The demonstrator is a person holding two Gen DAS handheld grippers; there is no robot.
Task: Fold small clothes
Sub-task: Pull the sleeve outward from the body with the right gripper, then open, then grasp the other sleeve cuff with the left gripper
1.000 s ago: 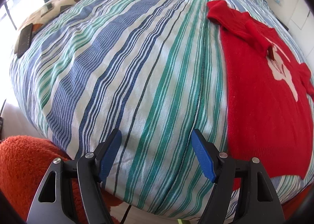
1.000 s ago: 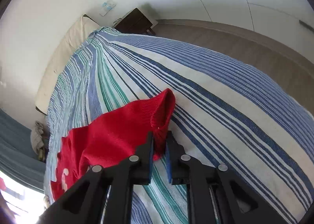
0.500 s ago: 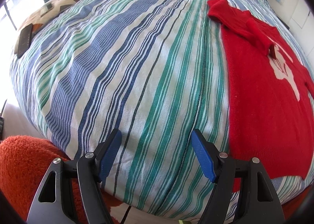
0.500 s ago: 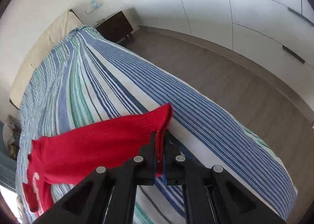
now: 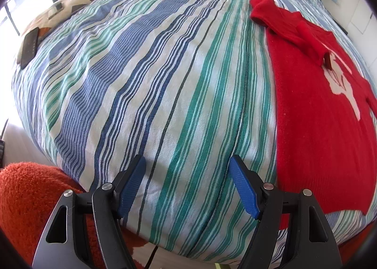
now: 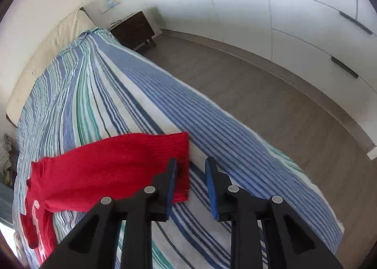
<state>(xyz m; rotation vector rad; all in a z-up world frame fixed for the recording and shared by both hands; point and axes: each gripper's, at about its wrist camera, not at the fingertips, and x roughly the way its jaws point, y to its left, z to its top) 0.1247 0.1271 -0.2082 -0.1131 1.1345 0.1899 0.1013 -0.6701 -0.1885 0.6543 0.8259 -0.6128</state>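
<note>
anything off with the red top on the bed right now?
Slightly. The red sweater lies mostly flat, but its far sleeve is flopped across the chest print. The right gripper is opening, the sweater's edge between its jaws.

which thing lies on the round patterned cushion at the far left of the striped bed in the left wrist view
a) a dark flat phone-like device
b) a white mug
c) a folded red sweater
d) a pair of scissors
a: a dark flat phone-like device rests on the round patterned cushion; the red knitted sweater lies apart, on the right of the striped bed cover.
</note>
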